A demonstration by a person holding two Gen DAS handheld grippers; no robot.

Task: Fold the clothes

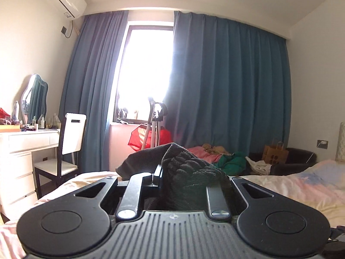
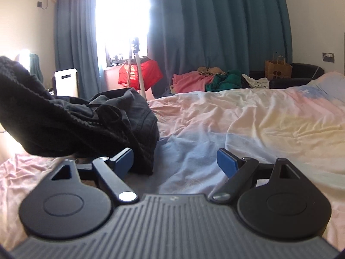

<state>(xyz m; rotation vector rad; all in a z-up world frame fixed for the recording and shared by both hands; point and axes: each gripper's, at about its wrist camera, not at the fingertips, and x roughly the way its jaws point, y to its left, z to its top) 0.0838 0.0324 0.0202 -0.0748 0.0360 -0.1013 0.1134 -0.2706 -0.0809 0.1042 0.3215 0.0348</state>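
My left gripper (image 1: 172,179) is shut on a black knit garment (image 1: 189,172), which bunches over its fingers and hides the tips. In the right wrist view the same black knit garment (image 2: 54,116) hangs lifted at the left, over dark grey clothing (image 2: 131,112) lying on the bed. My right gripper (image 2: 174,161) is open and empty, low over the pastel bedsheet (image 2: 248,116), its left blue pad close beside the hanging black knit.
A pile of pink and green clothes (image 2: 207,79) lies at the bed's far edge. A paper bag (image 2: 278,67) and dark armchair (image 2: 301,73) stand at the right. A white dresser (image 1: 21,151) and chair (image 1: 69,146) stand at the left, blue curtains behind.
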